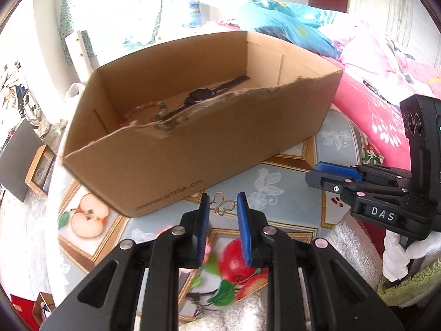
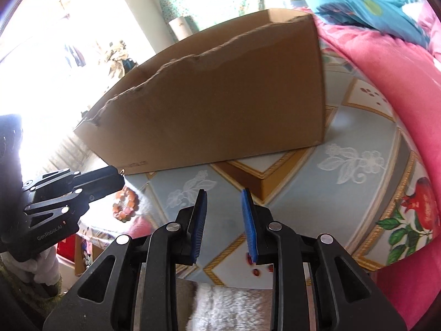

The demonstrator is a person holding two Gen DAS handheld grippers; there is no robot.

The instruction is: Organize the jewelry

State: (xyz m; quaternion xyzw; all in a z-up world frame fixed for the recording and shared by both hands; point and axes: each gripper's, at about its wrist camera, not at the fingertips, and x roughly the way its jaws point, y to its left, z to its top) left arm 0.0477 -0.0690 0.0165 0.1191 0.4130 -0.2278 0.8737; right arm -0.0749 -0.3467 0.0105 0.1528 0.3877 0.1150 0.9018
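Observation:
In the left wrist view my left gripper [image 1: 223, 197] is shut on a small gold clover-shaped piece of jewelry [image 1: 222, 206], held just in front of the cardboard box [image 1: 193, 149]. The box has a torn front rim. Inside it lie a dark watch [image 1: 202, 95] and a beaded bracelet [image 1: 143, 109]. My right gripper [image 2: 223, 193] hovers over the tablecloth, open with nothing between its blue pads; it shows side-on in the left wrist view [image 1: 312, 175]. From the right wrist view the left gripper [image 2: 121, 176] reaches in from the left, beside an orange bead bracelet [image 2: 125, 204] on the cloth.
The box [image 2: 220, 96] stands on a round table covered with a fruit-print cloth [image 2: 317, 193]. Pink and blue bedding [image 1: 372, 88] presses against the table's right side. A white fluffy mat [image 2: 228, 303] lies at the near edge. A picture frame [image 1: 41, 169] stands low on the left.

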